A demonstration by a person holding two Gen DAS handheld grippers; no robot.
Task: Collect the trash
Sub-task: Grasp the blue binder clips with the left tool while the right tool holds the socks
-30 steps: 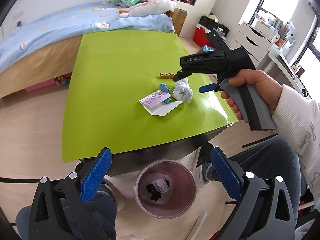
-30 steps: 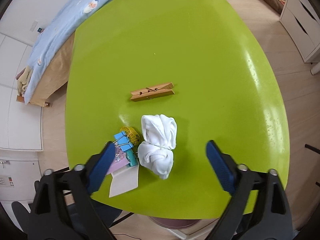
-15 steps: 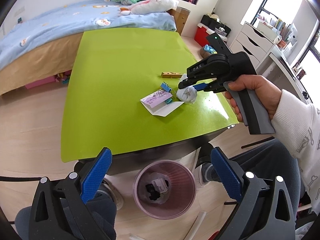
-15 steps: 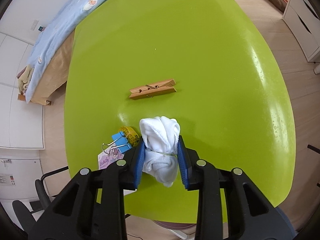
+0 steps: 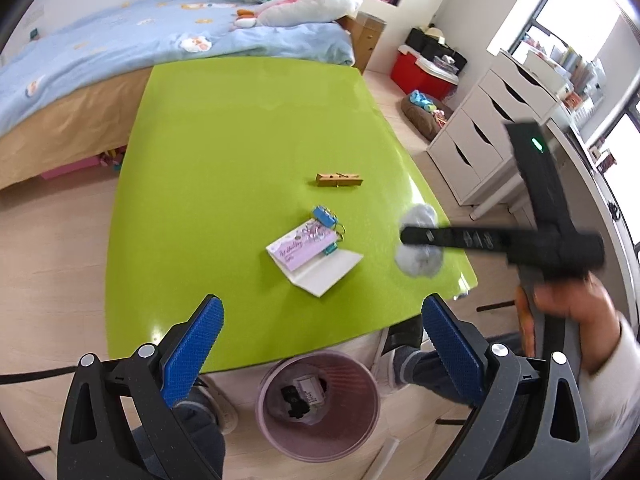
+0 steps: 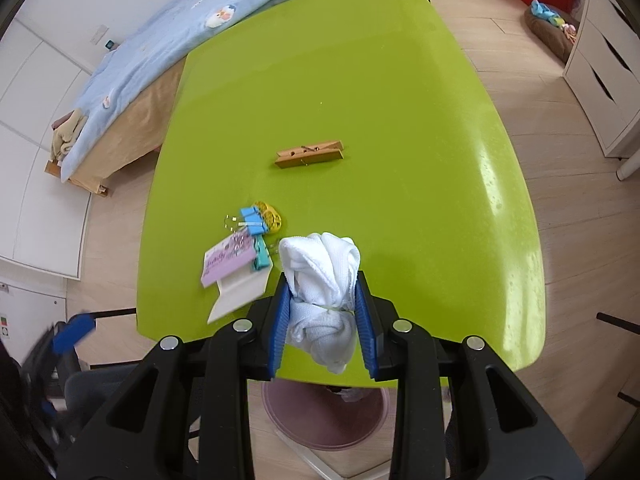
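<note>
My right gripper (image 6: 323,314) is shut on a crumpled white tissue wad (image 6: 324,280), lifted just above the green table (image 6: 360,100) near its front edge. In the left wrist view the same wad (image 5: 418,258) shows blurred under the right gripper (image 5: 416,236). My left gripper (image 5: 320,344) stands open with nothing between its blue pads (image 5: 192,350), above the table's front edge. A pink trash bin (image 5: 318,404) with a few items inside stands on the floor below that edge; its rim (image 6: 324,420) shows under the held wad.
On the table lie a wooden clothespin (image 6: 309,154), blue binder clips (image 6: 252,220) with a yellow item, and a purple card on white paper (image 5: 316,260). A bed (image 5: 120,52) stands beyond the table, white drawers (image 5: 480,136) to the right.
The right gripper closed on the tissue wad and lifted it off the table toward the front edge. The left gripper moved forward over the table's front edge, staying open.
</note>
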